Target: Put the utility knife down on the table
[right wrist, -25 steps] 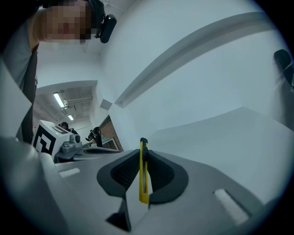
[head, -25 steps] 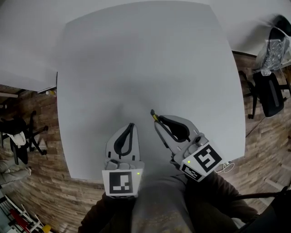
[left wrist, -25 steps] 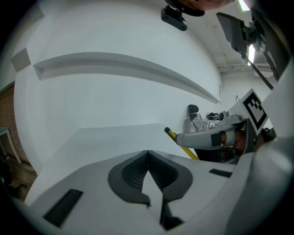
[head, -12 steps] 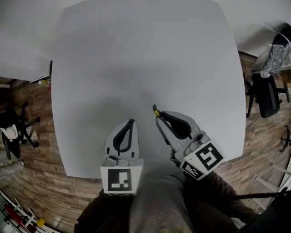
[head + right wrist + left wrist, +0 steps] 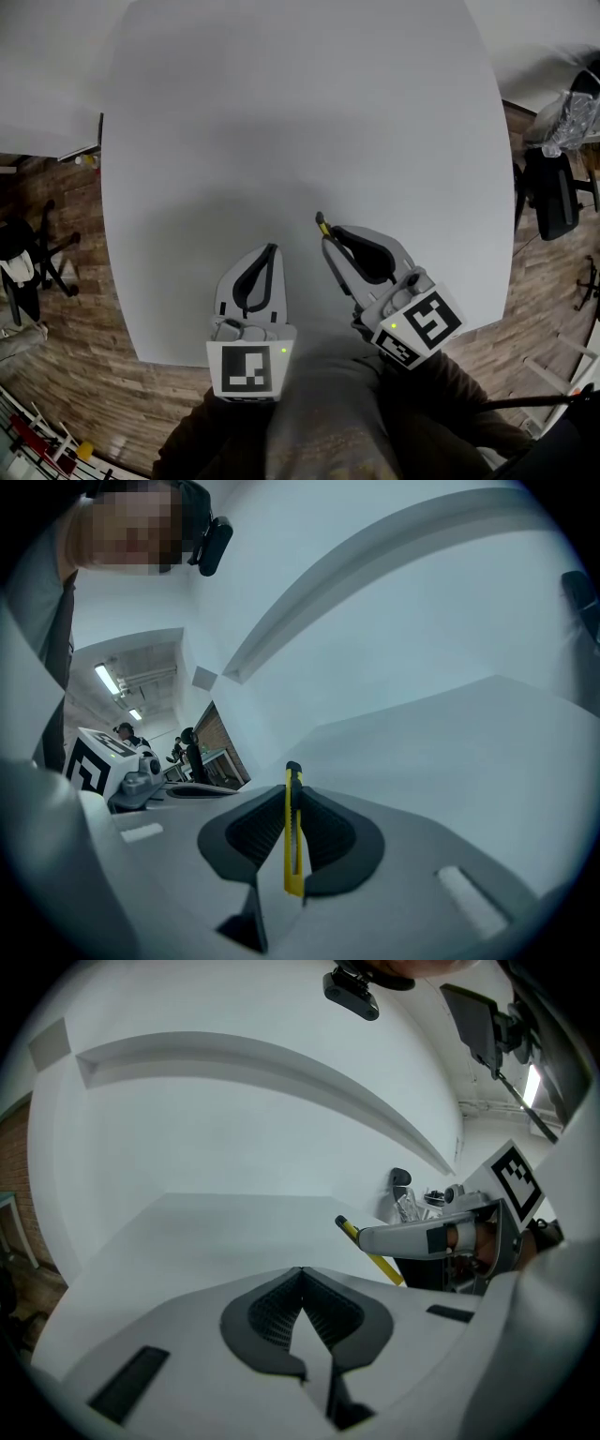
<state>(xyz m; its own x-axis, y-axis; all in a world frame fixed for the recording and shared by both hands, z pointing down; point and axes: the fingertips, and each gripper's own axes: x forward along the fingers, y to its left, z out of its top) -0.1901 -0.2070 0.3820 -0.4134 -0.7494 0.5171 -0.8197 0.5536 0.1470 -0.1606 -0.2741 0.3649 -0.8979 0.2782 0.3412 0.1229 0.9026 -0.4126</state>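
The right gripper's (image 5: 292, 794) jaws are clenched on the yellow utility knife (image 5: 293, 841), whose tip pokes past them. The left gripper's (image 5: 302, 1277) jaws are pressed together, empty. Both hover by the table's (image 5: 281, 112) near edge.

Slim yellow utility knife (image 5: 293, 832) clamped edge-up, tip protruding forward above the table (image 5: 281, 122).
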